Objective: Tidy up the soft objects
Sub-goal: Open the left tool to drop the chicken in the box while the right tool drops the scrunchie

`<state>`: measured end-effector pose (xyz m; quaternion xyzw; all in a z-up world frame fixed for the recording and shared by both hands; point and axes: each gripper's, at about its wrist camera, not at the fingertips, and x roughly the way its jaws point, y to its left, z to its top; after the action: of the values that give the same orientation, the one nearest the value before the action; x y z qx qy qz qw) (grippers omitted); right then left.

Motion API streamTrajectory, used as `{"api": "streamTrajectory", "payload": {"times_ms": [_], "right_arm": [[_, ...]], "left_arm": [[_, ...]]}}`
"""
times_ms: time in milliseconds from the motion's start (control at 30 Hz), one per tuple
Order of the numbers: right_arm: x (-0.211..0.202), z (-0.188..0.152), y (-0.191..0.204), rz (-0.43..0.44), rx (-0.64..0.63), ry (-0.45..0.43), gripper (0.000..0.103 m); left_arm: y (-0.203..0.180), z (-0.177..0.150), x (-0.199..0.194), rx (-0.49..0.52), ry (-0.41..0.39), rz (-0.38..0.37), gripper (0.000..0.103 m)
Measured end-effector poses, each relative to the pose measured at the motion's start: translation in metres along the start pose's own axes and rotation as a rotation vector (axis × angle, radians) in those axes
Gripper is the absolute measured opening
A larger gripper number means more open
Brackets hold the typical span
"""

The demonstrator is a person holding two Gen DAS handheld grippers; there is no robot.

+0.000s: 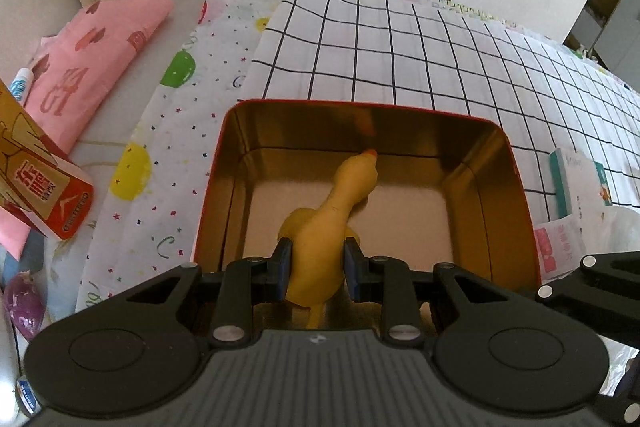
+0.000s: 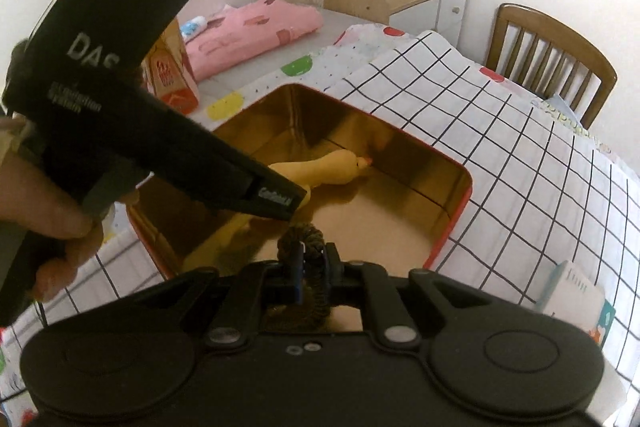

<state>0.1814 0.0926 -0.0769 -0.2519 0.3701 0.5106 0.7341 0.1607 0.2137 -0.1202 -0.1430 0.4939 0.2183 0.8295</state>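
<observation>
Two soft things are in play, one per tongs, both over one red-rimmed square tin with a gold inside [image 1: 516, 163] on the quilt-covered counter. On the left, the left tongs [image 1: 318, 265] pinch one yellow rubber chicken toy [image 1: 340, 199] across its plump body, its neck and red-tipped head reaching to the tin's far wall. It looks light, squashy and a little slick; the thick body is the safer hold, since the thin neck would probably bend and slip. To the right, the right tongs [image 2: 314, 273] are closed on one dark brown braided loop, seemingly a hair tie [image 2: 304, 237], just above the tin floor. It looks nearly weightless and limp, so it should pinch anywhere along its band. Beyond the tin, at the far left, lie one folded pink cloth [image 1: 96, 63] and one orange carton [image 1: 48, 187].
</observation>
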Motion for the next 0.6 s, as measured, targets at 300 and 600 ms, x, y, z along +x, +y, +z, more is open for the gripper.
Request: {"api": "streamTrajectory", "payload": {"times_ms": [300, 600], "right_arm": [[0.005, -0.004, 0.001, -0.01, -0.035, 0.02, 0.019], [-0.005, -0.005, -0.005, 0.008, 0.001, -0.005, 0.031]], "left_arm": [[-0.002, 0.001, 0.001, 0.006, -0.004, 0.001, 0.028], [-0.001, 0.0, -0.007, -0.001, -0.027, -0.015, 0.029]]}}
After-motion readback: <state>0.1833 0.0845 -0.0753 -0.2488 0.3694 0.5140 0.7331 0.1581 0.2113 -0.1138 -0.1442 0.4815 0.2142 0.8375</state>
